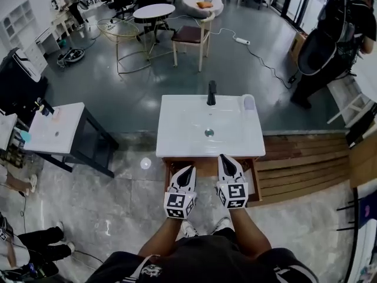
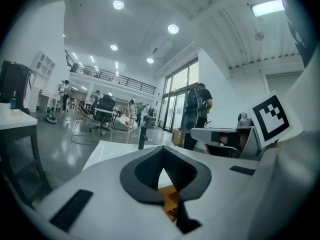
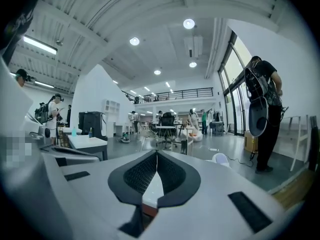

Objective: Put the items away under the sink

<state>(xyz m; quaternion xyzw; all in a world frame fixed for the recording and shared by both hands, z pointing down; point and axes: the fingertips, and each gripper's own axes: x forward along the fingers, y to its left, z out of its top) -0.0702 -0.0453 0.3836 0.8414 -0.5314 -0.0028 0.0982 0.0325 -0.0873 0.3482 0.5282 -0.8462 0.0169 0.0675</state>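
One pale, rounded item [image 1: 248, 102] stands on the far right corner of the sink [image 1: 177, 135], just right of the black faucet [image 1: 211, 92]. It also shows low in the right gripper view [image 3: 220, 159]. What it is I cannot tell, and it may be the only thing on the top left to put away. The rest of the white top is bare around the drain [image 1: 209, 132]. Under the sink's near edge sits the wooden cabinet [image 1: 207, 167], the place the task names; its inside is hidden from here. The left gripper [image 1: 187, 171] [image 2: 162, 159] and the right gripper [image 1: 226, 160] [image 3: 156, 164] are held side by side at the sink's near edge, pointing roughly level across it. Each has its jaws clenched on nothing. The work looks to be between carries, or close to its end. If the pale item counts, the next move calls for one gripper to open and reach across the basin to the far right corner. It would need to clear the faucet, close on the rounded body and bring it low into the cabinet. Left of the sink stands a white-topped side table [image 1: 56, 128]. Beyond the sink a glossy grey floor [image 1: 129, 93] runs to a round table [image 1: 154, 10] and a wooden chair [image 1: 191, 35]. Right of the sink lies wooden decking [image 1: 306, 158], and beyond that a person with a backpack [image 1: 330, 34].
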